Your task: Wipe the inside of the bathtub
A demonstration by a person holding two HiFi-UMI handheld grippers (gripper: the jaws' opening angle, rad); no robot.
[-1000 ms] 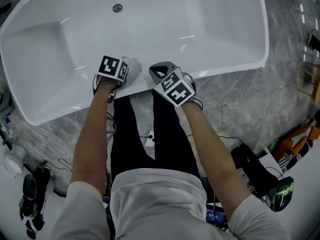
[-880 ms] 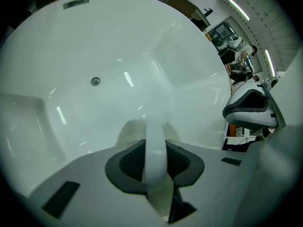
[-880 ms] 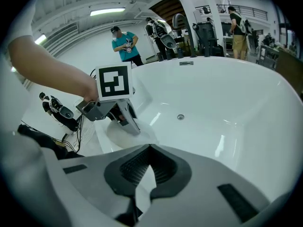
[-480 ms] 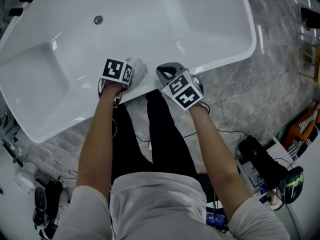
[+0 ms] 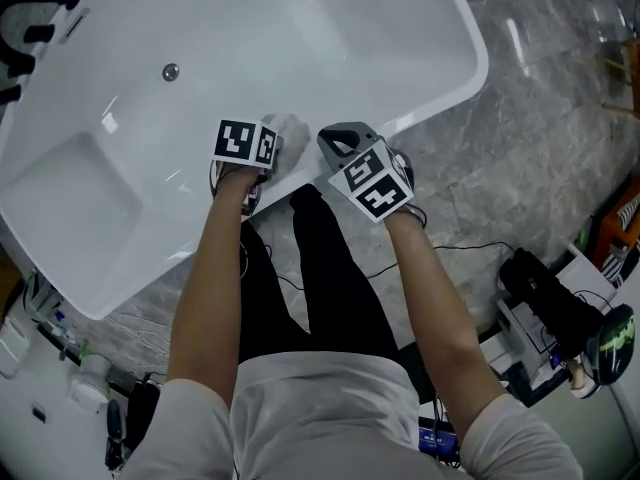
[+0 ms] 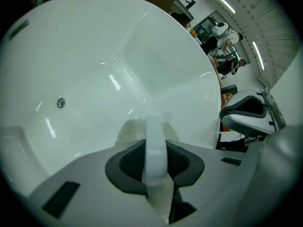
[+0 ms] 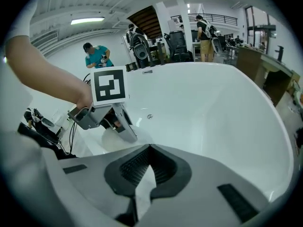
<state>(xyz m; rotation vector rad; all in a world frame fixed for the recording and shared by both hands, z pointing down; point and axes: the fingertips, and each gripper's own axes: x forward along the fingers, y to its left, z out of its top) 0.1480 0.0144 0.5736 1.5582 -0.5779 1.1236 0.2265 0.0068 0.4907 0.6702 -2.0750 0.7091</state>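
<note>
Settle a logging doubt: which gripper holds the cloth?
The left gripper: its jaws are shut on the white cloth, at the tub's near rim. The right gripper's jaws are together with nothing between them.

White shirt [image 5: 320,398], black trousers [image 5: 335,268]; left gripper [image 5: 282,136] and right gripper [image 5: 336,141] carry black-white cubes [image 5: 245,143] [image 5: 372,185]

Both arms reach forward and down, near parallel, left forearm [image 5: 215,268] and right forearm [image 5: 432,283] bare from the short sleeves. Left gripper [image 6: 155,150]: jaws clamped on a white cloth [image 6: 135,129], marker cube face-up. Right gripper [image 7: 149,150]: just beside the left, apart from it, jaws closed together with nothing between them, marker cube tilted to the right.
</note>
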